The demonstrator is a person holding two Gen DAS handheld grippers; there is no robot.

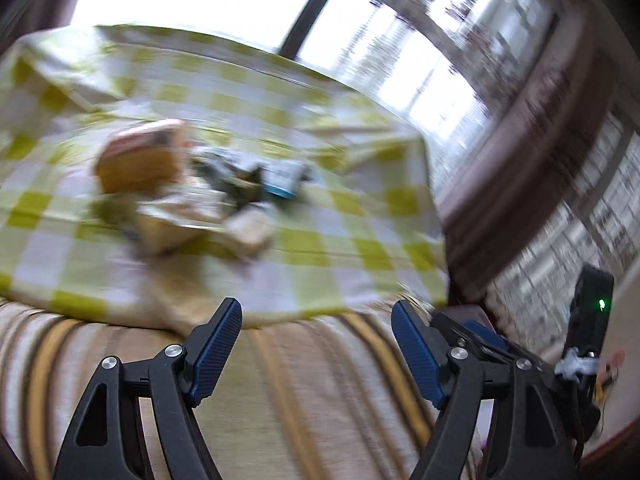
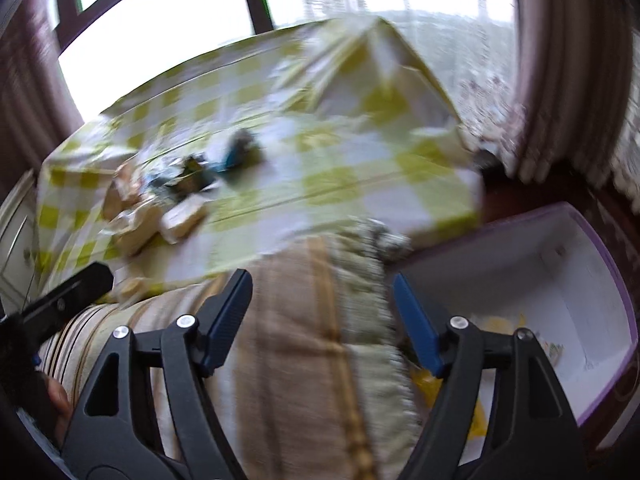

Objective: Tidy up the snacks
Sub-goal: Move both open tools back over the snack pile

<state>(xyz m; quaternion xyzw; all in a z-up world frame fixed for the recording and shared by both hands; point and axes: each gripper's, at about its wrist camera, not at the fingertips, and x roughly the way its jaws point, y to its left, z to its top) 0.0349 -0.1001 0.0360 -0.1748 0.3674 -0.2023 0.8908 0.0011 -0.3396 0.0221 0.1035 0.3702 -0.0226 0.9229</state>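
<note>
Both views are motion-blurred. A pile of snack packets (image 1: 188,188) lies on a green-and-white checked cloth (image 1: 340,248); the packets are tan, with a dark one and a blue one (image 1: 284,184). The pile also shows in the right wrist view (image 2: 168,200). My left gripper (image 1: 316,312) is open and empty, hovering over a striped blanket short of the pile. My right gripper (image 2: 322,284) is open and empty, above the blanket's edge. A white box with a purple rim (image 2: 616,292) stands to its right, with a yellow packet (image 2: 430,388) inside.
A striped beige blanket (image 1: 300,380) covers the near surface. Windows and dark curtains (image 2: 560,80) lie beyond the cloth. The right gripper's body with a green light (image 1: 592,308) shows at the left view's right edge. The left gripper's body (image 2: 60,300) shows at the right view's left edge.
</note>
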